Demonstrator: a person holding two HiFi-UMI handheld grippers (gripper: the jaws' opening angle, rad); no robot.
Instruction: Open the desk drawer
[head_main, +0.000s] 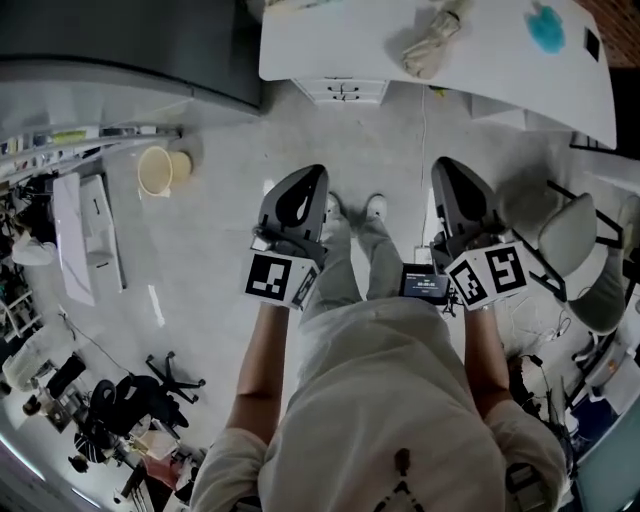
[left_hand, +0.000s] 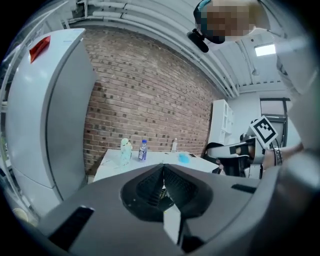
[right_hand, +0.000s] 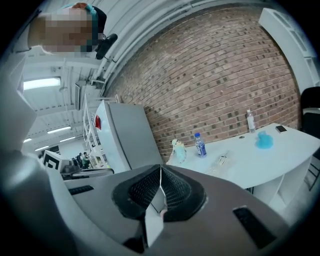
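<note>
Both jaw sets are fully closed w/ nothing between: left gripper (left_hand: 163, 170), right gripper (right_hand: 160, 172). The drawer (head_main: 342, 90) sits under the white desk (head_main: 500, 75), well ahead of us and untouched. Its front faces us, long axis left-right, and it prob slides toward us. We should approach, open one gripper, grab the handle at mid and pull straight back w/o twisting.

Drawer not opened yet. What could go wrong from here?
Left tongs and right tongs are both shut: they may bump the drawers, not grip a handle. The drawers sit tucked under the desk edge, so a high approach may hit it. The chair stands close on the right.
</note>
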